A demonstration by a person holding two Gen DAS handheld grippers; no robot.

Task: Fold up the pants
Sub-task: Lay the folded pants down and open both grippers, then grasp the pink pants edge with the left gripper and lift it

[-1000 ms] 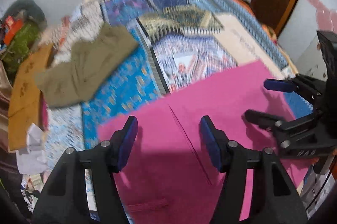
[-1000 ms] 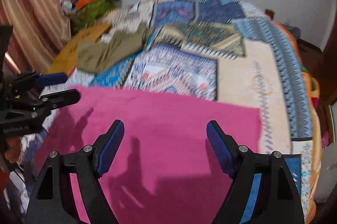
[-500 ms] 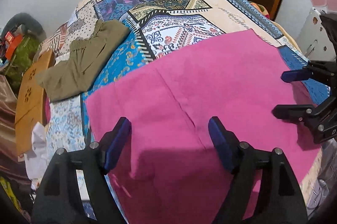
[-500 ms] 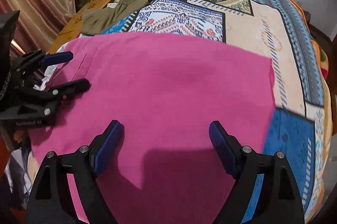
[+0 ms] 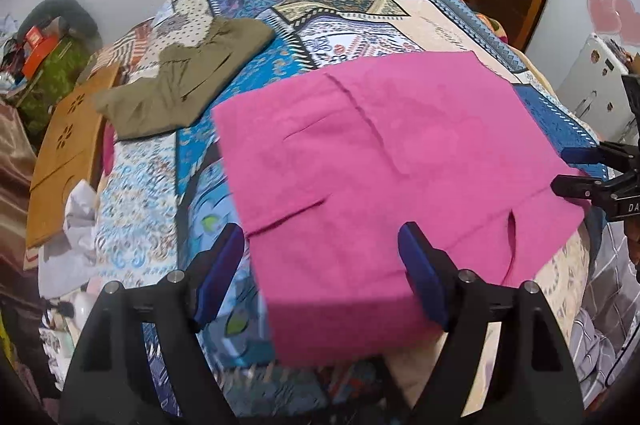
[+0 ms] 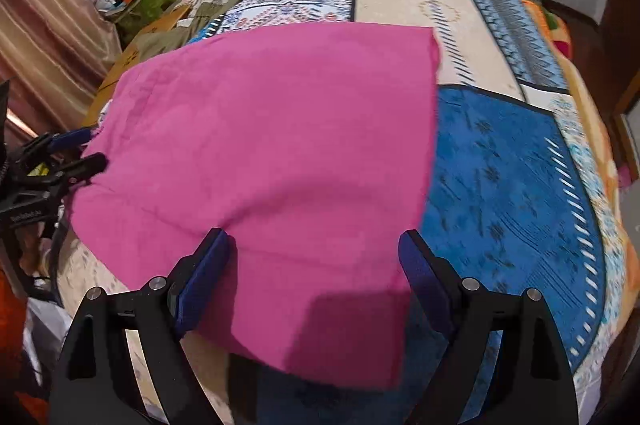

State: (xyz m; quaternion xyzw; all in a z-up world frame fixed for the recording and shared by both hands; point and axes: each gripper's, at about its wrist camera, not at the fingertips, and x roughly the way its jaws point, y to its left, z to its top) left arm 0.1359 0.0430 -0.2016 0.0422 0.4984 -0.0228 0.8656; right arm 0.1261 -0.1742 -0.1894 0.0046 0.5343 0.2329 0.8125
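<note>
Your left hand-held gripper (image 5: 320,265) and right hand-held gripper (image 6: 314,265) both gape wide, holding nothing, over the near edge of the pink pants (image 5: 384,161) spread flat on the bed (image 5: 352,5). Only your left view shows the olive garment (image 5: 184,77) and wooden board (image 5: 64,153); your right view shows striped curtains (image 6: 44,37). Lettering on the grippers is unreadable.

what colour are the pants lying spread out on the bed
Bright pink (magenta) pants, a plain fabric with no pattern; clearest in the left wrist view.
</note>
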